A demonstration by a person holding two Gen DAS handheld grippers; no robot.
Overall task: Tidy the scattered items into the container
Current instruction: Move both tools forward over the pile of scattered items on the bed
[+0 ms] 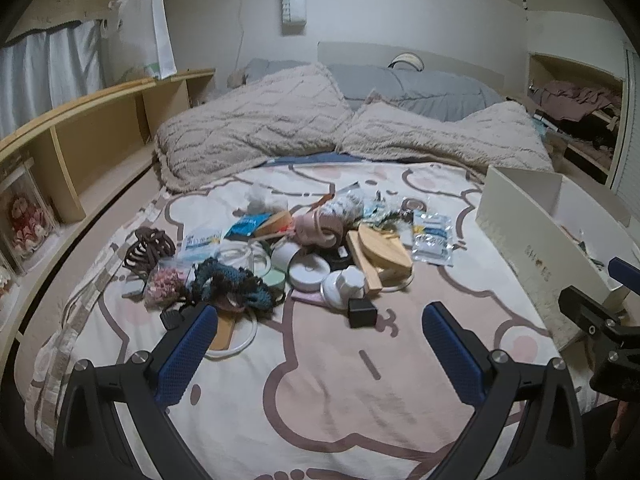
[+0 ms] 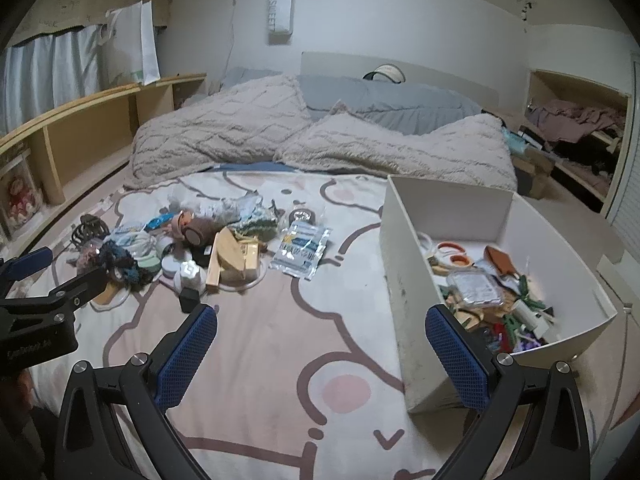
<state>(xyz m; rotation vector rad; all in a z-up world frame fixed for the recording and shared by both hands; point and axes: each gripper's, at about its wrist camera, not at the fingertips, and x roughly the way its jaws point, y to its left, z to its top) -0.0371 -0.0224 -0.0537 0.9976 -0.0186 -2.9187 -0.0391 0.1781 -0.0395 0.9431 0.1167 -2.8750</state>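
So the pile of scattered items [image 1: 304, 248] sits mid-bed on the cartoon bedspread [image 1: 320, 380], and the white container [image 2: 404, 280] is off to the right of it, already partly filled. What matters here is which side is closer to what. The left gripper [image 1: 320, 344] points pretty much straight at the pile, jaws wide apart with nothing between them, and the nearest bit is the small black cube [image 1: 362, 312], just far of its fingertips and a touch right of centre. The blue-black scrunchie thing [image 1: 236, 284] lies right by its left finger.

The right gripper [image 2: 320, 344] is also spread apart and empty, but it's lined up with the gap between pile and container, its right finger overlapping the container's near wall in view. So I'd guess the left one does the picking (it's clearly nearer the clutter), then has to swing right across to the container. The foil packet [image 2: 300, 250] is the piece lying closest to the container side, so that one's fair game for the right.
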